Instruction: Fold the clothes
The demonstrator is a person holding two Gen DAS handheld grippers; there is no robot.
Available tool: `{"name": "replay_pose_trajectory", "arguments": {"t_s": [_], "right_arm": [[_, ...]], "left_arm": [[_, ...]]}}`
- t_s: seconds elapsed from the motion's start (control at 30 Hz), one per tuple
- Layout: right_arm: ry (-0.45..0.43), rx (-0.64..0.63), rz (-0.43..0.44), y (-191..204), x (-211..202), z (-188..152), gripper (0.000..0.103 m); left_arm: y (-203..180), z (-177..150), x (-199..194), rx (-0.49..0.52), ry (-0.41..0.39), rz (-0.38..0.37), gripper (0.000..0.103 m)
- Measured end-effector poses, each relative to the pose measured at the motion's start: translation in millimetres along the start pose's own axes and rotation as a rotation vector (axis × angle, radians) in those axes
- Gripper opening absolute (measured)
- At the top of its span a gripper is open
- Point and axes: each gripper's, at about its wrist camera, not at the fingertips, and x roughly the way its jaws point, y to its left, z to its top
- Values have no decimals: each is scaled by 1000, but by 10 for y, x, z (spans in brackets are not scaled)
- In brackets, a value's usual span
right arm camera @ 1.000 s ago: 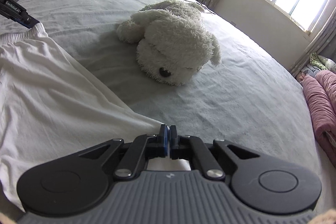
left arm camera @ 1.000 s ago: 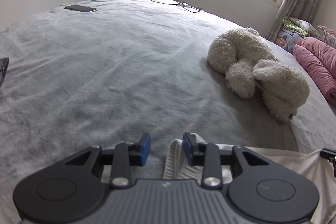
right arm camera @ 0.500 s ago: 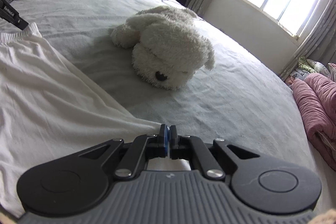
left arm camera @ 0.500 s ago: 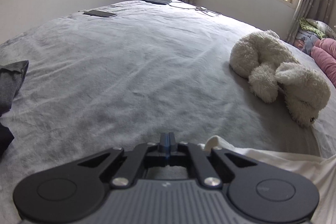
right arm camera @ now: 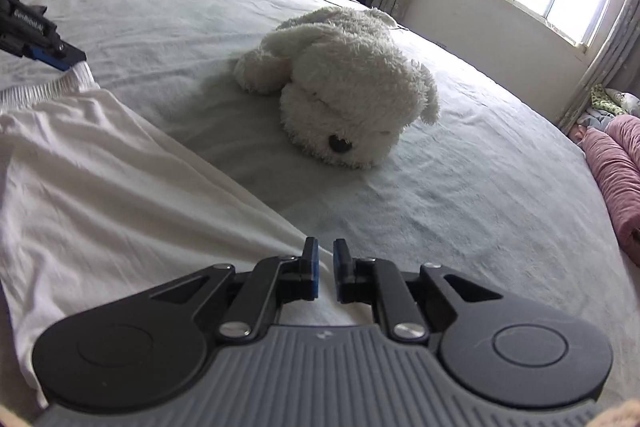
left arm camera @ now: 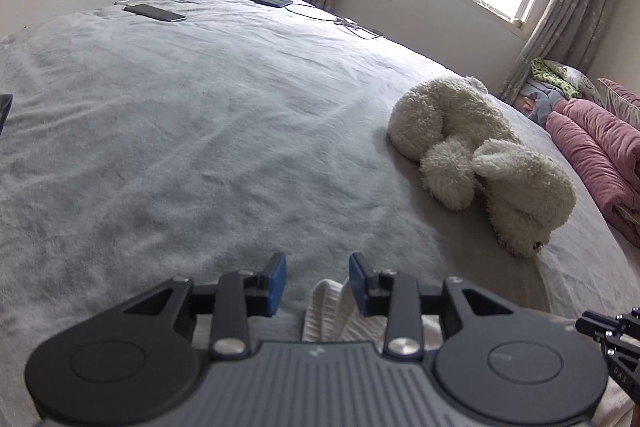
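Right wrist view shows the white garment (right arm camera: pixel 120 195) lying flat on the grey fleecy bed cover (right arm camera: pixel 460 211), with its ribbed elastic waistband (right arm camera: pixel 44 91) at the left gripper (left arm camera: pixel 317 285), so the folding seems hardly begun. Both the left gripper and the right gripper (right arm camera: pixel 324 275) have their jaws apart and hold nothing. The cloth looks thin, smooth and limp, while the plush dog (right arm camera: pixel 344 87) just beside it is shaggy and rounded.

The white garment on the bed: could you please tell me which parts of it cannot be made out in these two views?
- Left wrist view: white garment mostly hidden behind the left gripper; only its ribbed waistband end shows.
- Right wrist view: its near edge is covered by the right gripper, and its left side is cut off by the frame.
- Garment type: cannot tell.
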Motion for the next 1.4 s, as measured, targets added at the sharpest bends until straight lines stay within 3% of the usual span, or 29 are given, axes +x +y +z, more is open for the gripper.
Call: {"name": "replay_pose_trajectory", "arguments": {"t_s": [0.2, 0.3, 0.33, 0.37, 0.43, 0.5, 0.57, 0.6, 0.77, 1.07, 1.13, 1.2, 1.27, 1.4], "right_arm": [[27, -86, 89, 252, 164, 187, 17], [41, -107, 114, 314, 224, 228, 37], [43, -109, 123, 322, 228, 236, 44], [53, -115, 132, 324, 239, 237, 44], [72, -127, 151, 327, 260, 238, 44], [89, -136, 170, 329, 281, 240, 39], [93, -140, 173, 342, 293, 246, 10], [89, -154, 152, 368, 292, 248, 3], [49, -168, 96, 420, 262, 248, 0], [-7, -168, 5, 443, 253, 290, 0], [-12, -161, -7, 453, 257, 285, 0], [-12, -149, -13, 465, 264, 271, 0], [-12, -137, -20, 478, 272, 258, 0], [-12, -113, -33, 503, 288, 230, 0]], "left_arm": [[-165, -79, 34, 103, -20, 42, 40], [-151, -75, 11, 121, -33, 52, 39], [-140, -70, 5, 124, -35, 53, 35], [-132, -65, 10, 125, -31, 52, 22], [-137, -74, 38, 138, -7, 56, 12], [-179, -110, 61, 169, -5, 78, 11], [-224, -131, 78, 197, -2, 93, 3], [-239, -140, 80, 204, -1, 101, 1], [-213, -137, 120, 191, 25, 191, 0], [41, 37, 0, 18, 19, 128, 0], [101, 67, -28, -33, 17, 88, 3], [128, 78, -47, -63, 18, 44, 14], [61, 74, -79, -36, -3, 26, 36], [-138, 9, -103, 57, -38, -2, 52]]}}
